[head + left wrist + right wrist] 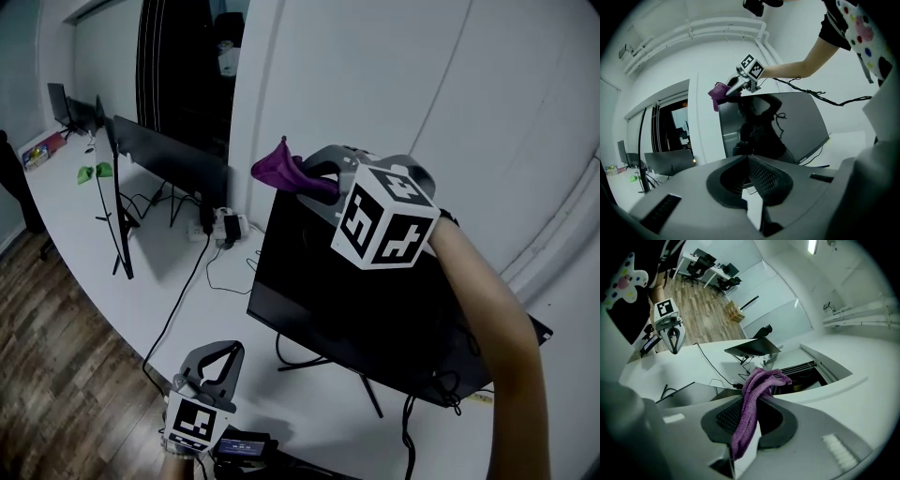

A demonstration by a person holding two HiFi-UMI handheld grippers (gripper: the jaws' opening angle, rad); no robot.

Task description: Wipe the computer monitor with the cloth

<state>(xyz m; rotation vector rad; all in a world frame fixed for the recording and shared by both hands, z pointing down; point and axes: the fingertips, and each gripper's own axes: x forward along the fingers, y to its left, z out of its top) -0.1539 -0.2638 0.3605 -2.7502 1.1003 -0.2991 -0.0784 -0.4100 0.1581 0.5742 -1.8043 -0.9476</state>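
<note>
Right tongs (758, 392) on cloth (749, 406) (left tongs (747, 157) seemingly together)

The white, curved surface (159, 281) carries a dark computer monitor (356, 300) on thin stand legs (314, 361) at its near end. Farther along stand an edge-on monitor (114, 187) and a low dark screen (173, 159). A power strip (228, 227) and black cables (178, 305) lie between them and the near monitor. Small green items (94, 172) lie beyond.

Dim, bluish, fisheye-warped edges
</note>
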